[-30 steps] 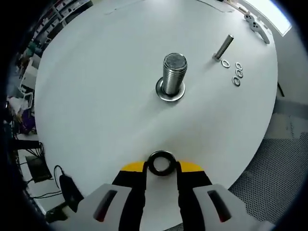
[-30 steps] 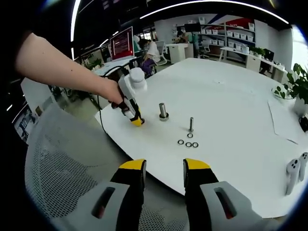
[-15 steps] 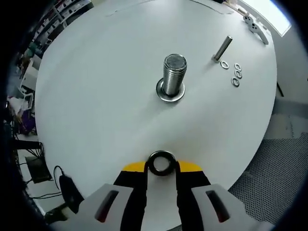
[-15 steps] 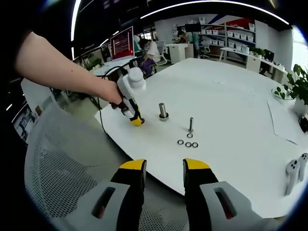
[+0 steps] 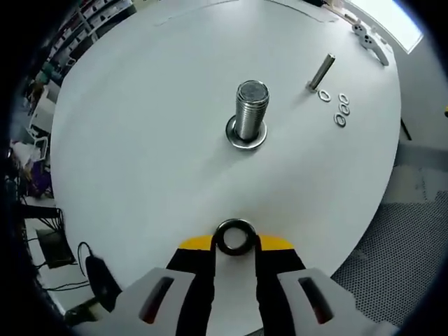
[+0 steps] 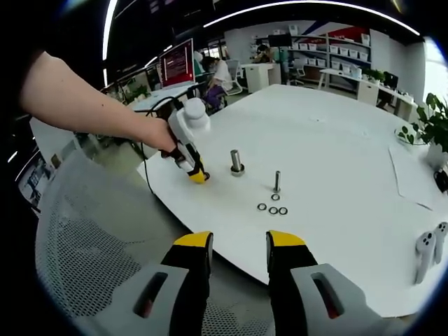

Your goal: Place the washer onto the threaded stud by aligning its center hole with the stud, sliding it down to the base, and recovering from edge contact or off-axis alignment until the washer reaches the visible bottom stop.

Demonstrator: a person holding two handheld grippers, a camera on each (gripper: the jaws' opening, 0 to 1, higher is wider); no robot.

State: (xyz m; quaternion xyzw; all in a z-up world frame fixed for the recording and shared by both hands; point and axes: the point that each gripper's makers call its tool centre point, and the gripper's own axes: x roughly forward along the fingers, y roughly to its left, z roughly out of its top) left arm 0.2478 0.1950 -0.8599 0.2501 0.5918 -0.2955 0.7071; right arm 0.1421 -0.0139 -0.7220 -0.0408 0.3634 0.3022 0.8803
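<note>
no text, label, number or sign can be read in either view. the red screen in the background of the right gripper view carries pale marks, but they are too small and blurred to make out.

Bare tabletop lies open between the left gripper and the threaded stud; nothing stands on that path. Beyond the stud, well apart: a thin bolt with three small rings just beside it. Right gripper hangs off the tabletop edge above a mesh chair, with open tabletop ahead of it.
</note>
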